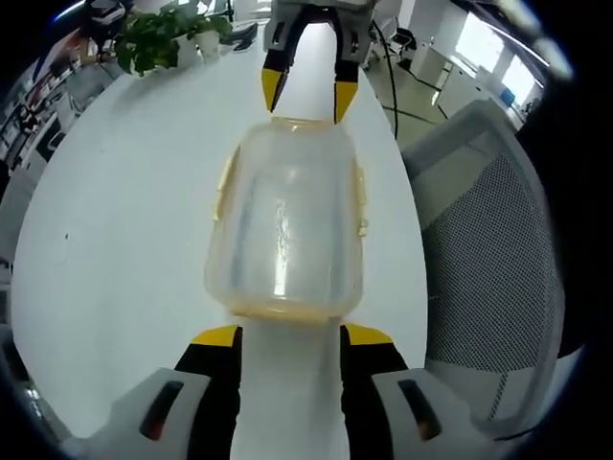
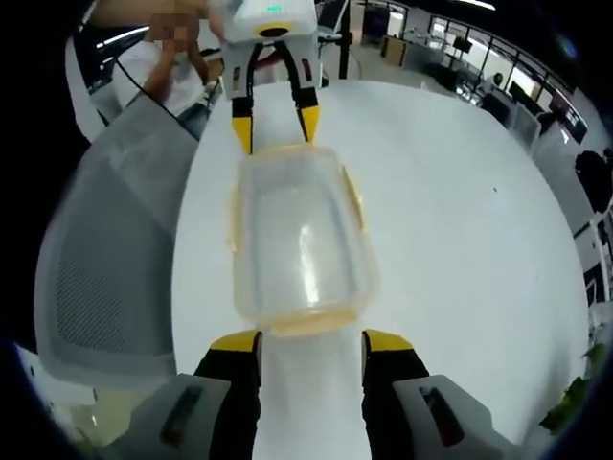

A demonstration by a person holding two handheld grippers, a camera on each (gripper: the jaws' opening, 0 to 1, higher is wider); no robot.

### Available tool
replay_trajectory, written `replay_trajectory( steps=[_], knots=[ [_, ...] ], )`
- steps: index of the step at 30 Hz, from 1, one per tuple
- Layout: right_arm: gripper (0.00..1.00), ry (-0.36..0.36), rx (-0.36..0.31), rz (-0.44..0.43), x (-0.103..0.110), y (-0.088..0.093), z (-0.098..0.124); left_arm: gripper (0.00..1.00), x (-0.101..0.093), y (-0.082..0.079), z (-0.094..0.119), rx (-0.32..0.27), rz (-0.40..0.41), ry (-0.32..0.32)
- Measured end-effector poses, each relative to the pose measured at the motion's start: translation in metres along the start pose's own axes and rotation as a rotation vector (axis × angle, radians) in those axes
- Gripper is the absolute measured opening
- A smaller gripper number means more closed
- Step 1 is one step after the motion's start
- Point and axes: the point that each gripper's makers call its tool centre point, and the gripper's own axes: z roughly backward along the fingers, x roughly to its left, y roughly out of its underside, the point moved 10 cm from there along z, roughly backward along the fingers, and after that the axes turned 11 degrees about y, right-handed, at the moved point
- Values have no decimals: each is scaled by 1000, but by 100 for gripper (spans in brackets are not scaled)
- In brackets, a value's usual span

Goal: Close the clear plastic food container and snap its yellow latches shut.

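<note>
A clear plastic food container point(image 1: 285, 225) with pale yellow side latches point(image 1: 361, 196) lies on the white table point(image 1: 124, 240), its long axis running between my two grippers. My left gripper point(image 1: 292, 335) stands open, its yellow tips just short of the near end. At the far end, my right gripper point(image 1: 308, 91) is open too, tips at the container's edge. From the right gripper view, the container point(image 2: 302, 240) sits just ahead of the open right gripper point(image 2: 311, 340), with the left gripper point(image 2: 276, 125) open beyond it. Latches point(image 2: 355, 196) lie flat along the sides; I cannot tell whether they are snapped.
A grey mesh office chair point(image 1: 488, 240) point(image 2: 105, 259) stands against the table's edge beside the container. A potted plant point(image 1: 158, 38) sits at the table's far end. A person point(image 2: 163, 57) is behind the left gripper. Bare white tabletop point(image 2: 460, 220) spreads on the other side.
</note>
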Motion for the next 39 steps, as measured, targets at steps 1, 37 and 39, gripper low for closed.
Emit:
replay_trajectory(
  steps=[1,37,39],
  knots=[
    [40,1,0,-1,0,0,0,41,-1,0,0,2,-5,-1],
    [38,20,4,-402,-4,3,6,38,-5,-2,9,-197,410,-2],
    [37,28,2,-425,-5,3,5,38,-5,0,9,-209,445,-4]
  ],
)
